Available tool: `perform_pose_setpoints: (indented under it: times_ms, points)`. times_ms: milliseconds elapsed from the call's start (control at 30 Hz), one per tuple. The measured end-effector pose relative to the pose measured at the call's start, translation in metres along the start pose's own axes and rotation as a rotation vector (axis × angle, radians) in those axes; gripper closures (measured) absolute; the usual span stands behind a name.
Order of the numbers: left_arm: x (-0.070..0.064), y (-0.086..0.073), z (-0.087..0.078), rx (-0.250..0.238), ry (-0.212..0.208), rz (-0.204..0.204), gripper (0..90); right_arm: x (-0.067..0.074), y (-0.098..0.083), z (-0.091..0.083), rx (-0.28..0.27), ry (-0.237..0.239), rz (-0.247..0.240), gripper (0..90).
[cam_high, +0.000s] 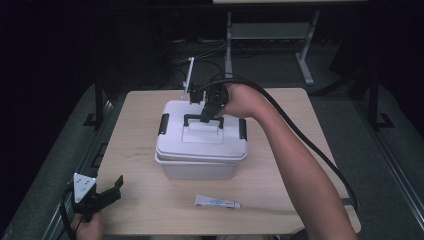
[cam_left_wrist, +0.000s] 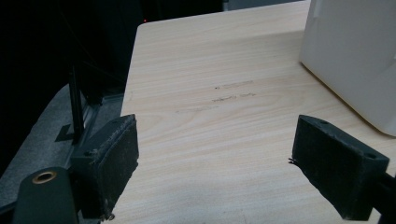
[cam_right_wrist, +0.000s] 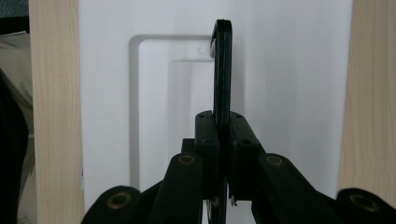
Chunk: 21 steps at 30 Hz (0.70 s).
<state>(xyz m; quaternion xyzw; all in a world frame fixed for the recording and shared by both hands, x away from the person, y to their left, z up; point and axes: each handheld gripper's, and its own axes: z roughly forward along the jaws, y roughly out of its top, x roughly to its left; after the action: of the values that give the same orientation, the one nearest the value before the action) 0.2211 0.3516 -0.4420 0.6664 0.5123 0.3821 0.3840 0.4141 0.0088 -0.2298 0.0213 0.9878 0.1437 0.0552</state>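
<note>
A white plastic box (cam_high: 200, 150) with black side latches stands in the middle of the table. Its lid (cam_right_wrist: 289, 70) carries a black carry handle (cam_high: 202, 118), raised upright. My right gripper (cam_high: 206, 118) reaches down from above and is shut on that handle (cam_right_wrist: 222, 70), which runs edge-on between the pads in the right gripper view. My left gripper (cam_high: 111, 187) rests at the table's front left corner, open, with bare wood between its pads (cam_left_wrist: 112, 163). The box's corner (cam_left_wrist: 350, 60) stands to its right.
A small white tube (cam_high: 216, 202) lies on the wooden table (cam_high: 140, 160) in front of the box. A thick black cable (cam_high: 300, 135) trails from the right gripper along the forearm. Table legs and cables stand on the dark floor behind.
</note>
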Motion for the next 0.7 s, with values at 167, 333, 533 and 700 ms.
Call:
perform_pose_setpoints:
  times_ms: [167, 333, 533, 700]
  points:
    - [-0.002, 0.000, 0.002, 0.000, -0.001, 0.005, 14.0, 0.000, -0.014, -0.007, 0.001, -0.010, 0.014, 84.3]
    - [-0.004, 0.001, 0.002, 0.003, -0.004, 0.016, 14.1, 0.001, -0.028, -0.014, 0.000, -0.016, 0.033, 84.3]
    - [-0.004, 0.001, 0.003, 0.005, -0.004, 0.021, 14.1, 0.002, -0.045, -0.020, 0.003, -0.024, 0.056, 84.2]
    - [-0.004, 0.001, 0.002, 0.007, -0.004, 0.021, 14.1, 0.002, -0.057, -0.026, 0.001, -0.033, 0.069, 84.2]
